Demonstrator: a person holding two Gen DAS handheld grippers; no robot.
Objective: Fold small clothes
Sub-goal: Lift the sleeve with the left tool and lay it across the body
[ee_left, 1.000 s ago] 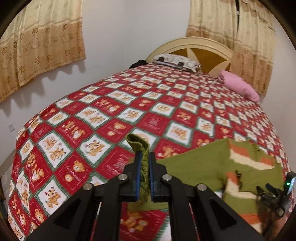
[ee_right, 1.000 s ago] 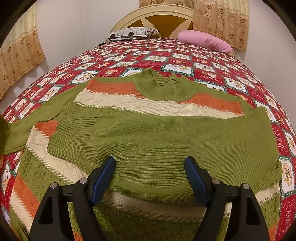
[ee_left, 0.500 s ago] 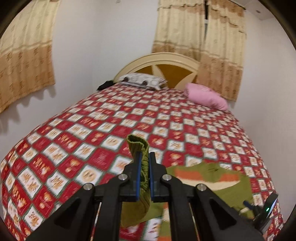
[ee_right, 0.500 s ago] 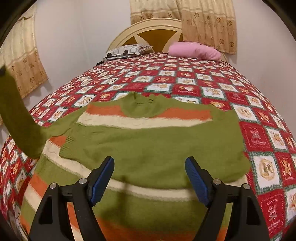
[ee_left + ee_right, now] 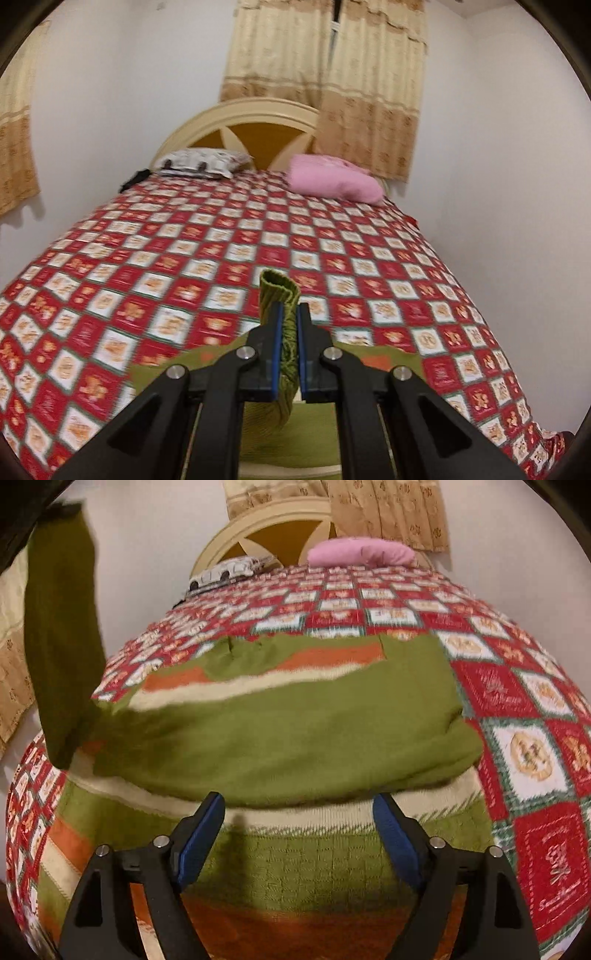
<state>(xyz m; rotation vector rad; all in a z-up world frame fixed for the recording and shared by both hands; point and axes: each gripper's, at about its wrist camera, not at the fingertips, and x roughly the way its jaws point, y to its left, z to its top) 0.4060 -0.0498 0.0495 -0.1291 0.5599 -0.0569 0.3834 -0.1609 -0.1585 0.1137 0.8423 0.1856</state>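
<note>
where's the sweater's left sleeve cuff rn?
Left wrist view: the sleeve cuff is pinched in the left gripper, lifted above the sweater on the bedspread; in the right wrist view the sleeve hangs at far left.

A bedroom with plain white walls (image 5: 110,110): a bed (image 5: 332,236) covered in a red, white and green checked spread sits against a cream arched headboard (image 5: 236,118) with ochre panels. A patterned pillow (image 5: 199,162) and a pink pillow (image 5: 332,179) lie at its head, beneath beige patterned curtains (image 5: 325,74).
</note>
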